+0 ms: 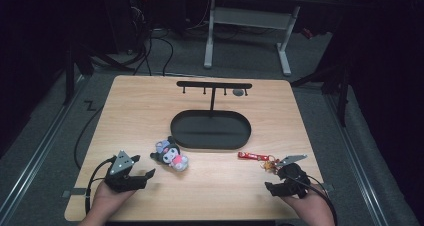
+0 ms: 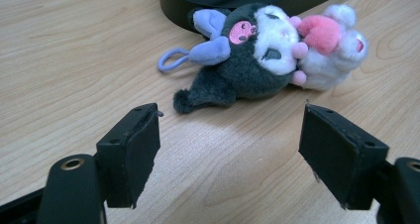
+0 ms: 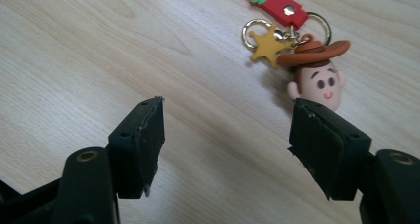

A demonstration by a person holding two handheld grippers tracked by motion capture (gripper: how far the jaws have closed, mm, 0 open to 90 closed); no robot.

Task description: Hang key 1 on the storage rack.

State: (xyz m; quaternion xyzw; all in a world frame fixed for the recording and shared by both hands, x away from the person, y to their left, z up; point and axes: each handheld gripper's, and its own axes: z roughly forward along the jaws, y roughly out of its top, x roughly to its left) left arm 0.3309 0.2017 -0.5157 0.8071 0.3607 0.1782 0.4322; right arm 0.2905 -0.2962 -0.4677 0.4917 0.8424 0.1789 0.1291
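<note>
On the near half of the wooden bench (image 1: pixel 150 111) two keychains lie flat, each with a tool just short of it. The left tool (image 1: pixel 131 178) rests low by the near left edge, its jaws spread wide with nothing between them; the left gripper view shows both pads aimed at the plush keychain (image 2: pixel 270 55), which lies on its side a little ahead, its lilac loop (image 2: pixel 171 60) turned toward the open bench. That loop is probably the part meant for hanging, so a grasp on the soft body would leave it free.

The right tool (image 1: pixel 280 183) sits near the right edge, jaws also apart and empty. Just beyond its right pad lies the cowboy keychain (image 3: pixel 317 78), with its gold star and ring and a red strap (image 1: pixel 253 156) running away toward the middle.

Behind both, the black oval tray (image 1: pixel 186 136) carries a post and a crossbar with small pegs (image 1: pixel 214 85), one of which seems to bear a small grey thing. The rack looks like the destination, so each charm waits on its own side for its nearest hand.
</note>
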